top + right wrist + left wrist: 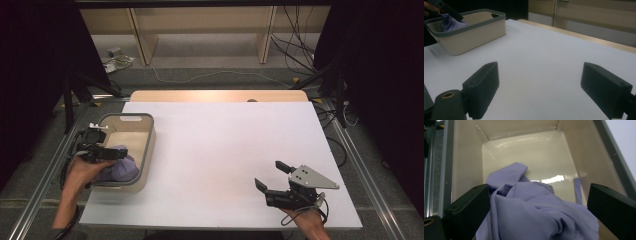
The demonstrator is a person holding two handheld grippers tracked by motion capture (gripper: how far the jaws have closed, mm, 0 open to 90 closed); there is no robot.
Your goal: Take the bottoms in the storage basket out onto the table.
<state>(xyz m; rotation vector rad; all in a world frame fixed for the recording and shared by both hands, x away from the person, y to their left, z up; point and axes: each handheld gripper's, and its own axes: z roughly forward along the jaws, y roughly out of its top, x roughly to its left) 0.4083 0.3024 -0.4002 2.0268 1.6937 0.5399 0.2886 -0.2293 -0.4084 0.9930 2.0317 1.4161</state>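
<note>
Left hand-held gripper (pixel 539 215) straddles lilac cloth (pixel 536 212); high view adds bin (pixel 146 150).

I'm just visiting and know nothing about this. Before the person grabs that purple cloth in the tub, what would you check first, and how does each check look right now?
1. Left hand-held gripper open: ok, its jaws stand wide apart in the left gripper view.
2. Purple cloth between those jaws: ok, it is bunched up between them.
3. Cloth fully inside the beige tub: cannot tell; its near part may rest on the rim.
4. Jaws clear of the tub walls: ok, both sit inside the walls.
5. Right hand-held gripper out of the way: ok, open over the bare white table, far from the tub.
6. Grip will catch enough cloth: cannot tell.
</note>
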